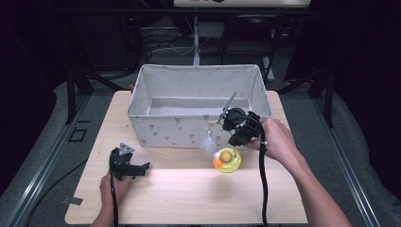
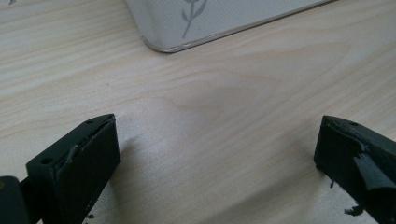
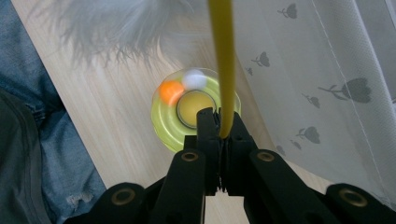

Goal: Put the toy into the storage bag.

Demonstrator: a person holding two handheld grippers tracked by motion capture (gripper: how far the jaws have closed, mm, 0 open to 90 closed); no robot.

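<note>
**Yellow rod pinched above a round toy**

Pale wood makes up the table, and on it stands a white fabric bin printed with small grey flowers, its open top facing up. In front of the bin's near wall, towards the right, lies a round yellow-green toy with a domed centre; an orange ball and a white ball sit side by side in its outer track.

The right gripper is held above this toy, in the person's right hand. In the right gripper view its two black jaws are pressed together on a thin yellow rod, which rises from the jaws towards the top of that view. A tuft of white feather hangs just in front of the bin's near wall, beside the toy (whether it touches the toy cannot be told). The high view also shows a thin grey stick slanting upward from the gripper over the bin's front edge.

The left gripper rests low over the table near its front left, well apart from the toy, held in the left hand. Its jaws stand wide apart with only bare wood between them, and the bin's rounded lower corner lies ahead of them in the left gripper view.
</note>
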